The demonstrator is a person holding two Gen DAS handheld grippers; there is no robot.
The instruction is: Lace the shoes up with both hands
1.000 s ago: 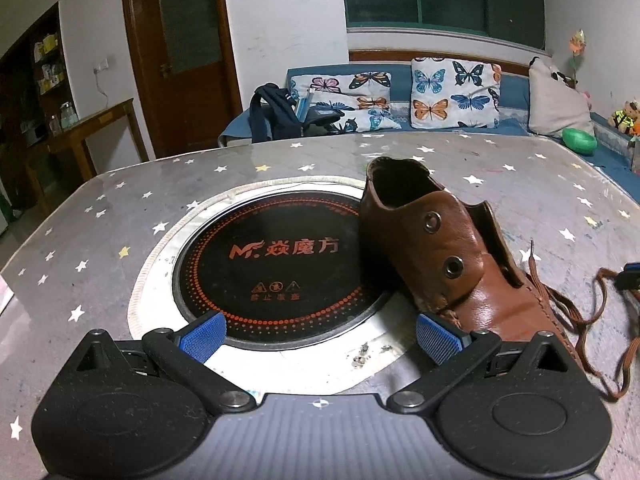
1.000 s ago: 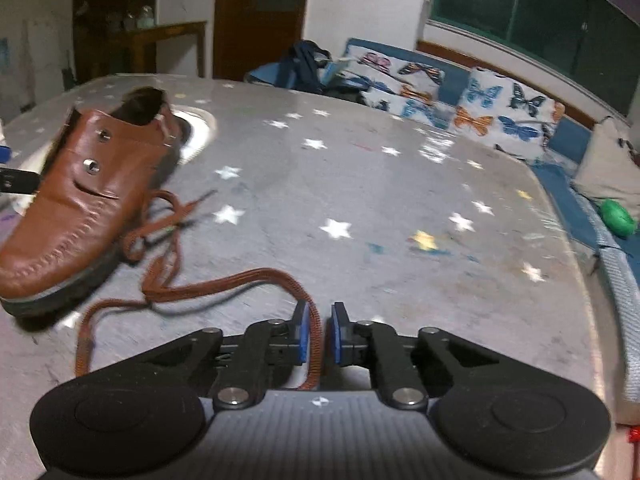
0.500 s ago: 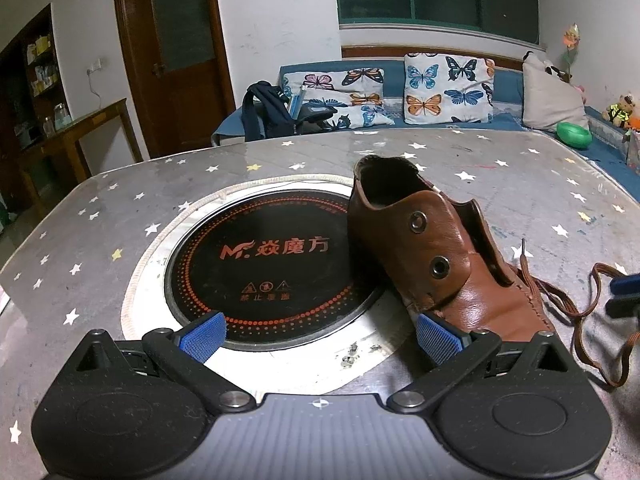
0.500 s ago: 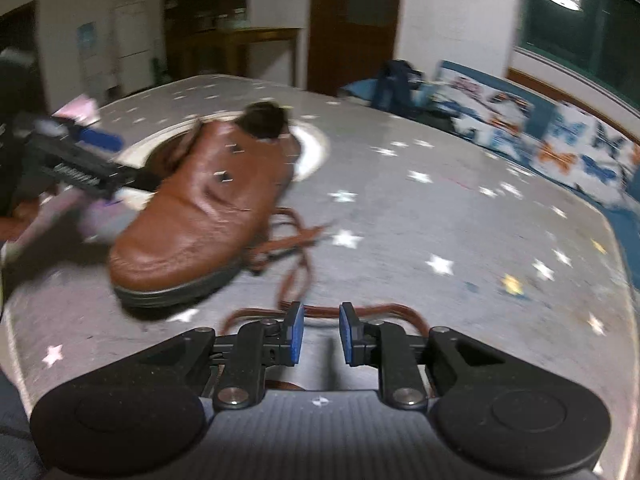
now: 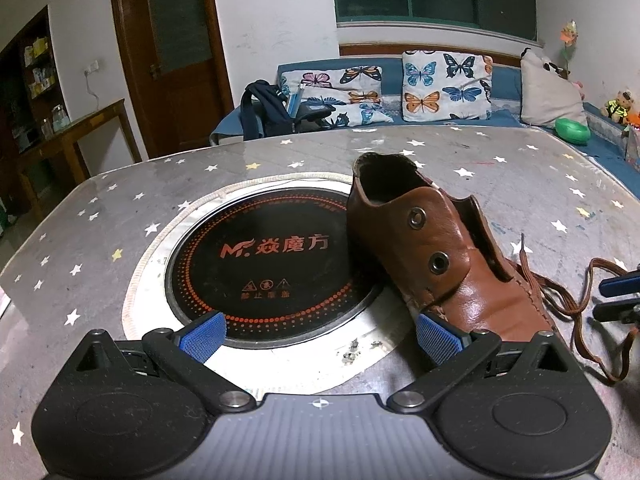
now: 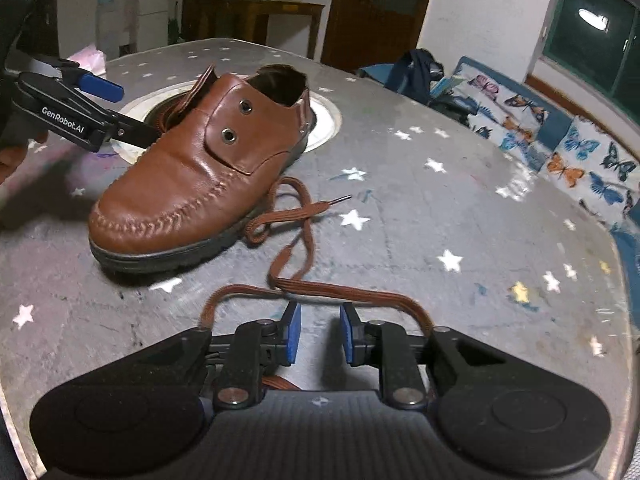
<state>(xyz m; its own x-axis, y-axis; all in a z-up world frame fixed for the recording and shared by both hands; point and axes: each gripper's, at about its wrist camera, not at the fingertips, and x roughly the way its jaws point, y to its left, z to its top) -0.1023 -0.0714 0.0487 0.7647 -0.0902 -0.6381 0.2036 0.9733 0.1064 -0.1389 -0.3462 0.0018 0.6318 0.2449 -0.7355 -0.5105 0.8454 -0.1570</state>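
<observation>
The brown leather shoe lies mid-table, heel on the induction hob, eyelets empty and up for threading. The left gripper stands spread wide beside the toe, likely to steady it. The right gripper, jaws just opened, pinches nothing; the shoelace lies loose just beyond. Bare starred table stretches right toward the edge.

A star-patterned table holds a round black hob; butterfly cushions behind.
</observation>
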